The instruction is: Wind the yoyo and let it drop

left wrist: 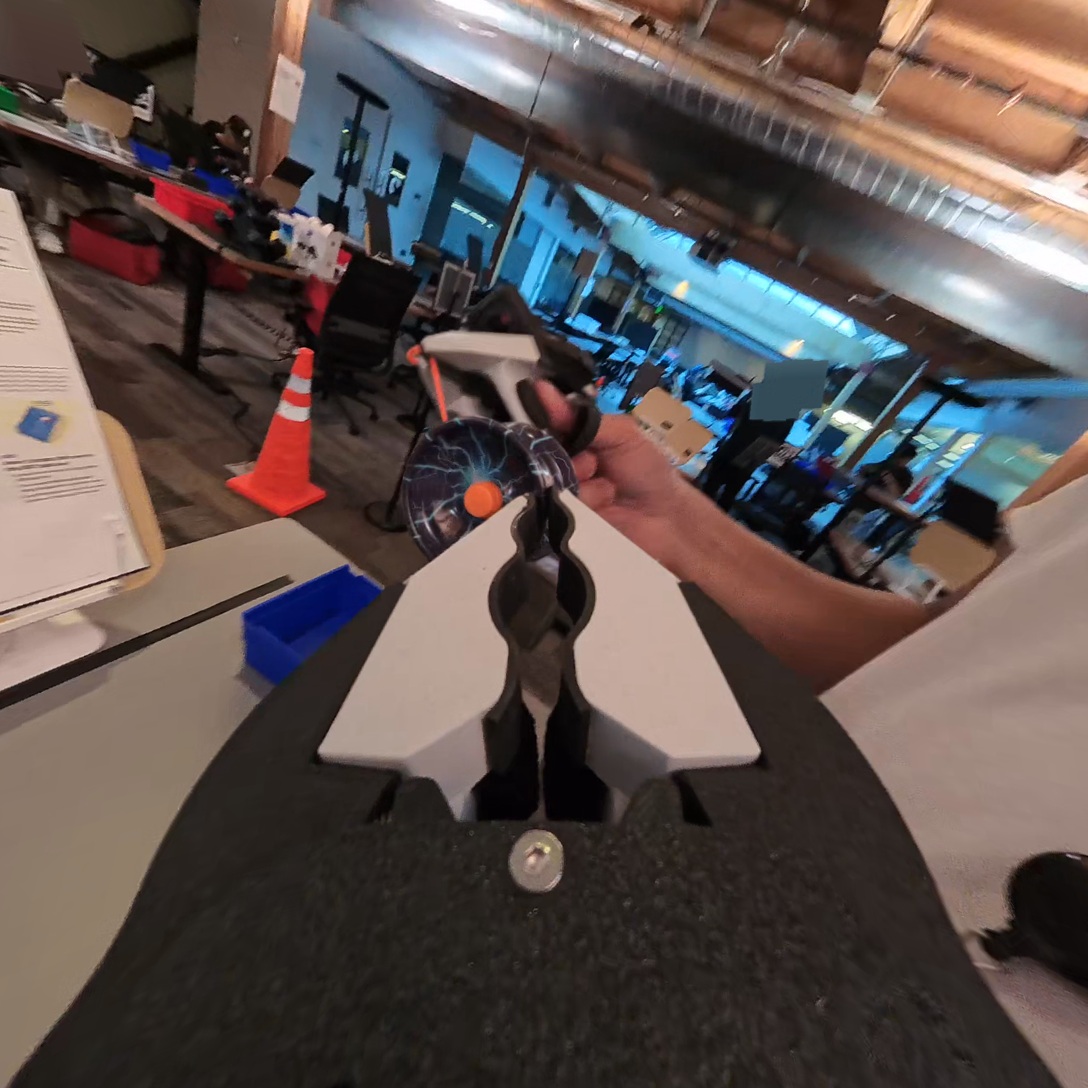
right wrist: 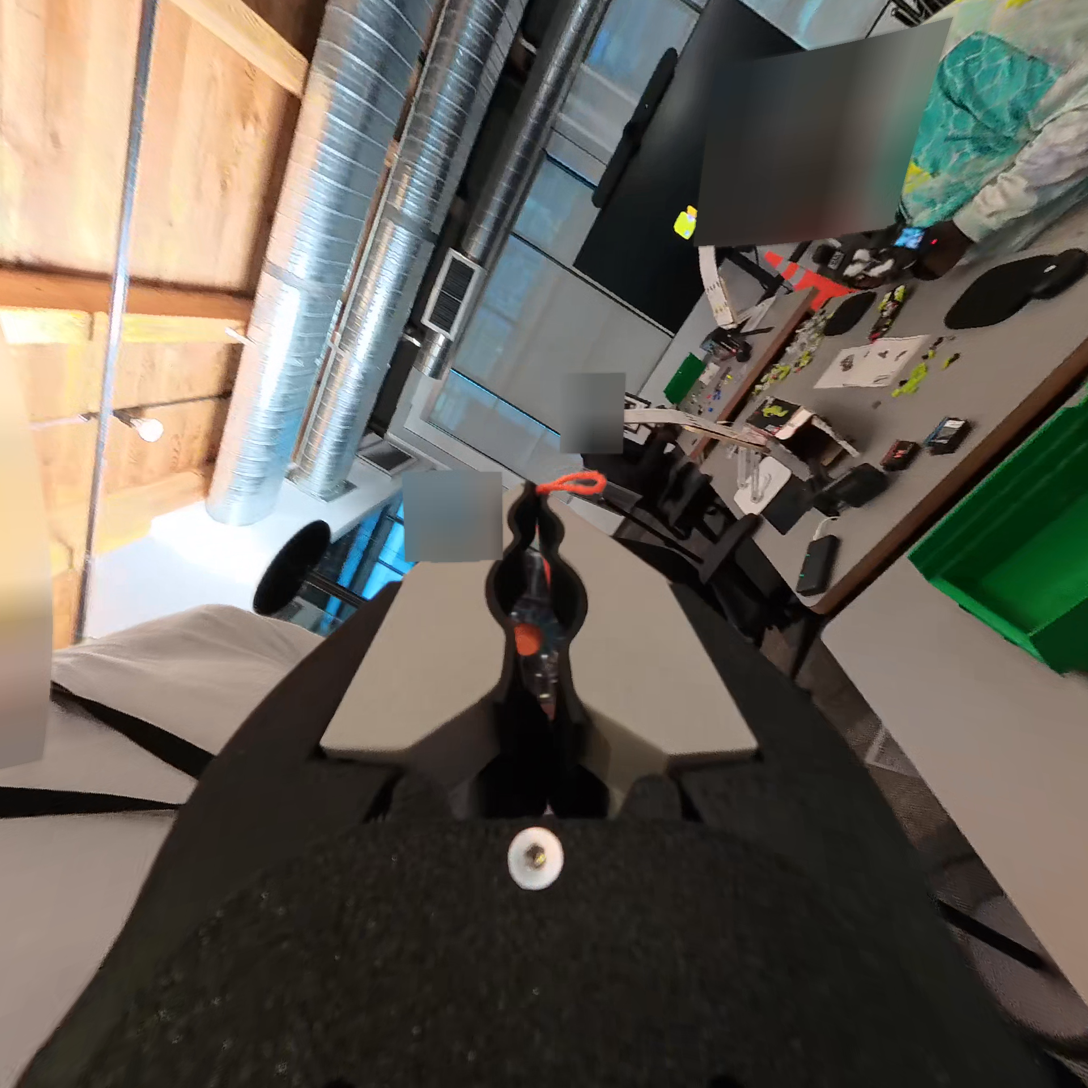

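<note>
The yoyo (left wrist: pixel 471 494) is a dark disc printed with pale blue lightning streaks, with an orange hub cap at its centre. It is raised in the air above the grey table (left wrist: pixel 118 765), tilted with one face toward the left wrist camera. An orange string (left wrist: pixel 437 393) runs from the yoyo's rim up to the right gripper.

The left gripper (left wrist: pixel 540 500) has its jaws nearly closed, pinching the yoyo's rim at the fingertips. The right gripper (left wrist: pixel 421 353), held in a person's hand (left wrist: pixel 612 465) just above the yoyo, has its jaws closed on the string; in the right wrist view the string's end loop (right wrist: pixel 574 486) protrudes beyond the fingertips of that gripper (right wrist: pixel 534 488).

Below and left of the yoyo, a blue bin (left wrist: pixel 300 618) sits on the table. An orange traffic cone (left wrist: pixel 285 435) stands on the floor left of the yoyo. In the right wrist view, a green bin (right wrist: pixel 1012 547) rests on a table at far right. Nothing stands between the yoyo and the table beneath it.
</note>
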Available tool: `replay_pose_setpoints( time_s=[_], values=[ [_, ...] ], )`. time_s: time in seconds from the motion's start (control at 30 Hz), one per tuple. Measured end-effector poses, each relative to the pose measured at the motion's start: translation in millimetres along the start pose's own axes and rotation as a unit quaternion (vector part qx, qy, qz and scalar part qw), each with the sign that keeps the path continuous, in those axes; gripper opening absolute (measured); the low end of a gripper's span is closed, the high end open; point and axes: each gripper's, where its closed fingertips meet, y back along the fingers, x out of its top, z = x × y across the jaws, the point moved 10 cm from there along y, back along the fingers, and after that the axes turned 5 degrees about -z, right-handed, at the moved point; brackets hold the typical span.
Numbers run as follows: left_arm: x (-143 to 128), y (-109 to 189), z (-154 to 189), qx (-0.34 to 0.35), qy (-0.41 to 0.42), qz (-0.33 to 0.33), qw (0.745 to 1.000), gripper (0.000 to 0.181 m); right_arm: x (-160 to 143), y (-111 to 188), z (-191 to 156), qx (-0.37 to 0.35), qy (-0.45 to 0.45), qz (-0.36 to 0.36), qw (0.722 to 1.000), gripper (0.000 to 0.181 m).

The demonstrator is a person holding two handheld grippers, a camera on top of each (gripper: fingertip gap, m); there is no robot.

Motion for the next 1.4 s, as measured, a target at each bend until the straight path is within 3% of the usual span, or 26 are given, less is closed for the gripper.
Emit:
replay_pose_setpoints(
  time_s=[0.13, 0.27, 0.43, 0.63, 0.93, 1.1, 1.4],
  values=[
    [1, -7, -10, 0.077, -0.072, -0.048, 0.993, 0.0, 6, -13, -19, -0.009, 0.032, -0.018, 0.999, 0.0],
    [16, -11, -19, 0.127, -0.103, -0.041, 0.986, 0.0, 0, -28, -40, -0.046, 0.09, -0.043, 0.994, 0.0],
    [33, -16, -17, 0.13, -0.087, -0.001, 0.988, 0.0, -14, -33, -43, -0.076, 0.106, -0.046, 0.99, 0.0],
    [21, -12, -27, 0.099, 0.013, 0.024, 0.995, 0.0, -22, -19, -32, -0.115, 0.103, -0.036, 0.987, 0.0],
    [1, -11, -46, 0.057, 0.181, 0.079, 0.979, 0.0, -34, -23, -35, -0.258, 0.261, -0.084, 0.926, 0.0],
    [1, -18, -47, 0.086, 0.176, 0.054, 0.979, 0.0, -47, -32, -33, -0.323, 0.359, -0.117, 0.868, 0.0],
    [-1, -23, -46, 0.129, 0.152, -0.012, 0.98, 0.0, -42, -27, -31, -0.329, 0.376, -0.17, 0.85, 0.0]
  ],
)
